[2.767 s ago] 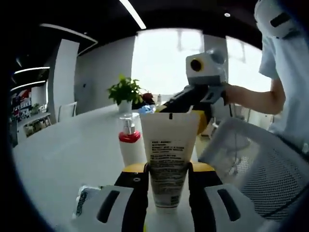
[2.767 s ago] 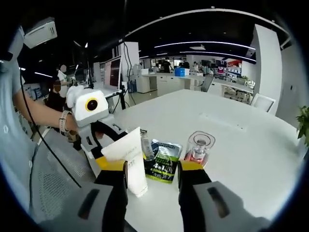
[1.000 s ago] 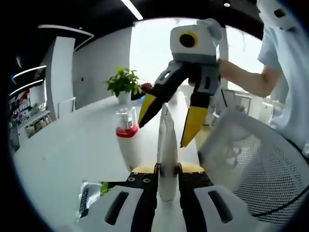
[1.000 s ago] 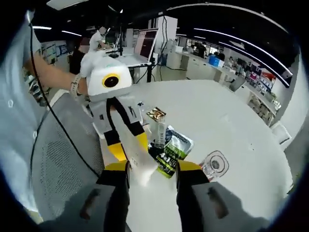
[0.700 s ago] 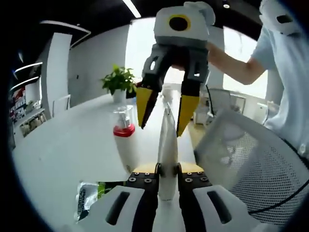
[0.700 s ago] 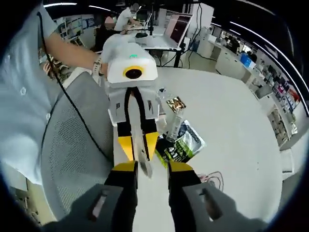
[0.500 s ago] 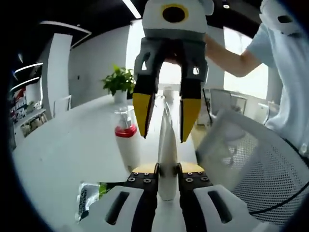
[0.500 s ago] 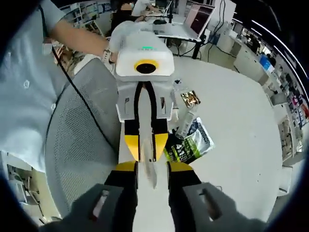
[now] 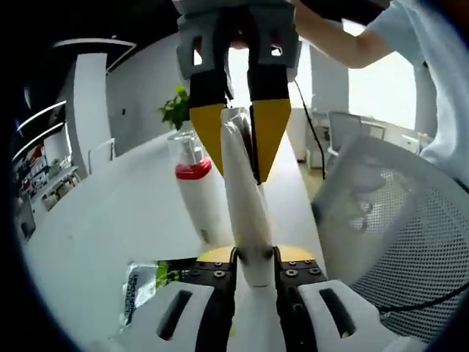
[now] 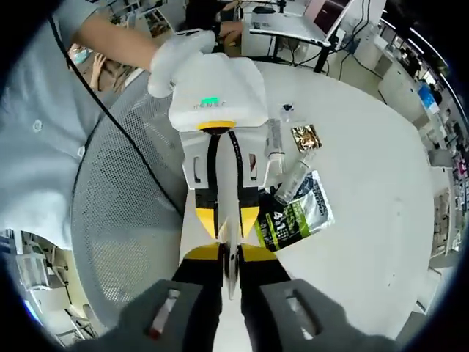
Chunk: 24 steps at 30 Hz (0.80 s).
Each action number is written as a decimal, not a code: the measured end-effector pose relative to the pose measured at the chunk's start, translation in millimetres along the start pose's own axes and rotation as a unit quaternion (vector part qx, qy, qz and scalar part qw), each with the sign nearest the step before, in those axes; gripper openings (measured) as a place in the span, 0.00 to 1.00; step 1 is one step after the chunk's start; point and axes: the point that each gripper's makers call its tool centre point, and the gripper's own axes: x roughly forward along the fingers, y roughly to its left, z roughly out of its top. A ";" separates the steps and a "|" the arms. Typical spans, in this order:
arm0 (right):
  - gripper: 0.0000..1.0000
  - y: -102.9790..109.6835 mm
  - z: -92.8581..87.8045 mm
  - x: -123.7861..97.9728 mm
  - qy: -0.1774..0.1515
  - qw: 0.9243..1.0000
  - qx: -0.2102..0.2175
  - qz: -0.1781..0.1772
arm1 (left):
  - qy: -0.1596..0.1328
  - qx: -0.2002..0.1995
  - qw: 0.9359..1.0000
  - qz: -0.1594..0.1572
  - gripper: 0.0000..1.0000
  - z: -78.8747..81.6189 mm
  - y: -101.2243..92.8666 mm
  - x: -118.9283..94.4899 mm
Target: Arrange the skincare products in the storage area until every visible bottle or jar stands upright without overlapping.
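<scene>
1. Between both sets of yellow-tipped jaws, a white tube (image 9: 245,198) is pinched at once: the left gripper (image 9: 253,258) is closed on its lower part, and the right gripper (image 9: 239,139), reaching in from above in the left gripper view, is closed on its upper, crimped end.
2. Seen from the right gripper view, the right gripper (image 10: 230,257) clamps the same tube (image 10: 229,220) edge-on, with the left gripper (image 10: 228,216) facing it from just beyond, a gloved hand (image 10: 170,62) on its white body.
3. Just left of the left gripper's jaws, a white pump bottle (image 9: 201,194) with a red collar and clear cap stands upright on the white tabletop (image 9: 95,227).
4. Nearer, at the left gripper's lower left, a green-and-black sachet (image 9: 150,277) lies flat.
5. Right of the right gripper's jaws, that sachet (image 10: 297,214) lies beside a clear tube (image 10: 295,176), a slim white tube (image 10: 275,147) and a small gold packet (image 10: 305,137).
6. A grey mesh chair back (image 10: 124,220) stands at the tabletop's edge, left of the right gripper.
</scene>
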 end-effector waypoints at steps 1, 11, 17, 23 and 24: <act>0.07 -2.3 -0.3 -0.1 0.002 1.000 0.000 -0.001 | 0.000 -0.003 1.000 0.000 0.15 -0.1 2.7 0.1; 0.07 -30.9 -2.2 -0.9 0.009 1.000 0.001 -0.014 | -0.009 -0.017 1.000 0.008 0.14 -1.3 32.6 2.0; 0.07 -44.2 -4.3 -1.3 0.014 1.000 0.003 -0.021 | -0.010 -0.013 1.000 0.013 0.14 -1.3 46.6 3.1; 0.07 -62.5 -8.5 -2.8 0.021 0.999 0.012 -0.023 | -0.010 -0.020 1.000 0.015 0.13 -0.6 61.3 6.2; 0.07 -64.1 -8.9 -2.9 0.022 0.999 0.013 -0.022 | -0.011 -0.021 1.000 0.015 0.13 -0.4 63.7 6.7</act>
